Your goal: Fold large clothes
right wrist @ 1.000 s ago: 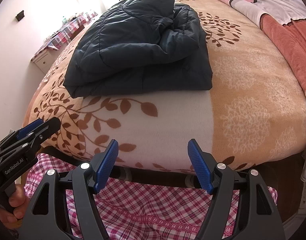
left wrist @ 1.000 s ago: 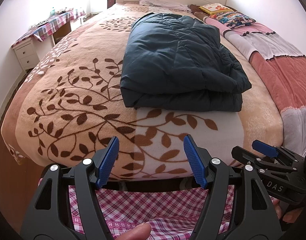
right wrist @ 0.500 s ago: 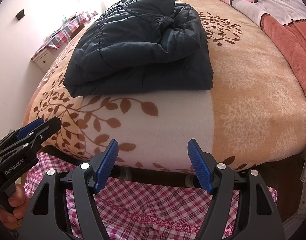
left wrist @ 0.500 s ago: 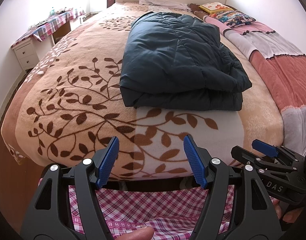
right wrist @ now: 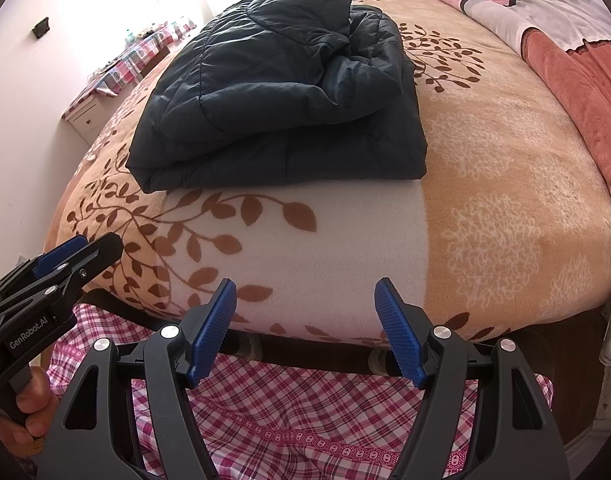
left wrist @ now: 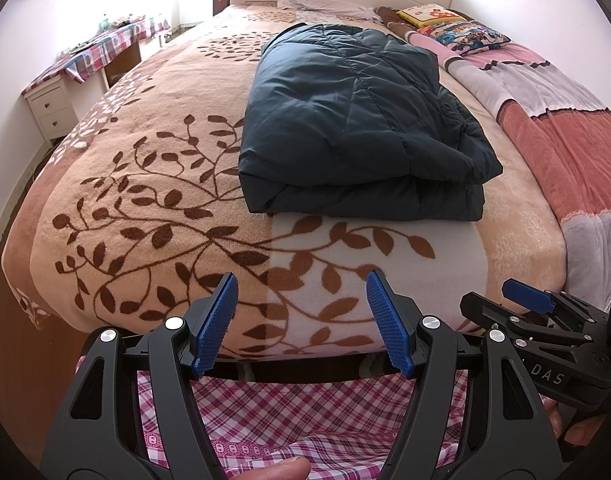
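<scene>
The fold was judged to be essentially done: the dark quilted coat [left wrist: 361,128] lay as a thick, layered bundle on the leaf-patterned blanket [left wrist: 145,208], roughly at the middle of the bed, with a neat doubled edge turned toward the foot. One lobe of padding was seen bulging out at about 3 o'clock of the bundle in the left wrist view, so a little tucking or flattening could be reckoned as all that was left, if anything. Going from left to right, a white bedside cabinet [left wrist: 51,110] under a checked cloth was seen at 9 to 10 o'clock, the coat at 12 o'clock, and a pink and rust patchwork quilt [left wrist: 565,128] at 2 to 3 o'clock. The left gripper [left wrist: 301,322] was held low past the foot of the bed, over checked pink fabric, aimed up the bed at the coat and well apart from it; its blue pads [left wrist: 217,320] were spread wide with nothing between them. The right gripper [right wrist: 305,328] was held just beside it in the same pose, level and pointed at 12 o'clock, its blue pads likewise parted and empty. Neither tool was touching the coat or the blanket.
</scene>
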`<act>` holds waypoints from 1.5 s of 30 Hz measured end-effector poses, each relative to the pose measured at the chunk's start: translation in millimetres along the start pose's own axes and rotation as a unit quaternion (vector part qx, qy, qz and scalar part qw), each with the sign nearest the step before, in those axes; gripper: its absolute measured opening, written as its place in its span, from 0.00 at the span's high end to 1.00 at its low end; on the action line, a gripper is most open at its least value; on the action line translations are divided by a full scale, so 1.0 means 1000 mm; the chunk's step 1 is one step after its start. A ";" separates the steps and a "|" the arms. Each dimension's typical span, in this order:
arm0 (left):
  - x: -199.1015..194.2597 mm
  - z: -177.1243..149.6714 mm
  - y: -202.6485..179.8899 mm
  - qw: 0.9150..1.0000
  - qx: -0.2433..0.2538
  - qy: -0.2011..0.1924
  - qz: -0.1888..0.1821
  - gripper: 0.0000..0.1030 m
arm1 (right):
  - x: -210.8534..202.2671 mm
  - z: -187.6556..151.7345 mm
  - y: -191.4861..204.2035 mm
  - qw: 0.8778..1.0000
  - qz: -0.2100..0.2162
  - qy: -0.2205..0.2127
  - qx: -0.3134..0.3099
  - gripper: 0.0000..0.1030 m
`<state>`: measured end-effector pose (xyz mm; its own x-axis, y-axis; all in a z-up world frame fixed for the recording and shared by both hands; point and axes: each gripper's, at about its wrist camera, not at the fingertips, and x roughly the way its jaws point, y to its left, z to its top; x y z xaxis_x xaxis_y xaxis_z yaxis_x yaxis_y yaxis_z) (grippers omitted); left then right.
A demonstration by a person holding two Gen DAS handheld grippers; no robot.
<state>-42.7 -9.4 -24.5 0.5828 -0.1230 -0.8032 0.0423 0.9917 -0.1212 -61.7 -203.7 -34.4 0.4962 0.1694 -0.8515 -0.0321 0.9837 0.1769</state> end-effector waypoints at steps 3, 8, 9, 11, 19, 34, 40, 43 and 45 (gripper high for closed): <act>0.000 0.001 0.000 1.000 0.000 0.000 0.000 0.35 | 0.000 -0.001 0.000 1.000 0.000 0.000 0.000 0.31; 0.001 -0.002 -0.001 1.000 0.000 0.002 -0.001 0.35 | 0.000 -0.004 0.000 1.000 0.001 0.002 0.000 0.31; 0.001 -0.003 0.000 1.000 0.000 0.002 -0.001 0.35 | 0.001 -0.003 -0.001 1.000 0.001 0.002 -0.001 0.31; 0.001 -0.003 0.000 1.000 0.001 0.003 -0.002 0.35 | 0.001 -0.002 0.000 1.000 0.001 0.002 -0.001 0.31; 0.002 -0.002 -0.001 1.000 0.000 0.003 -0.002 0.35 | 0.002 -0.002 0.000 1.000 0.001 0.004 -0.002 0.31; 0.002 -0.001 -0.001 1.000 0.001 0.004 -0.002 0.35 | 0.002 -0.001 -0.002 1.000 0.002 0.009 -0.005 0.31; 0.002 -0.002 -0.001 1.000 0.001 0.005 -0.001 0.35 | 0.002 -0.001 -0.002 1.000 0.003 0.009 -0.006 0.31; 0.002 -0.001 -0.001 1.000 0.001 0.005 -0.001 0.35 | 0.003 -0.001 -0.002 1.000 0.003 0.010 -0.006 0.31; 0.003 -0.001 -0.001 1.000 0.001 0.005 -0.001 0.35 | 0.003 -0.001 -0.002 1.000 0.003 0.011 -0.006 0.31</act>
<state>-42.3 -10.5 -27.3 0.5746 -0.1262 -0.8087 0.0457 0.9915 -0.1222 -61.4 -205.5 -37.7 0.4764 0.1762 -0.8614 -0.0452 0.9833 0.1761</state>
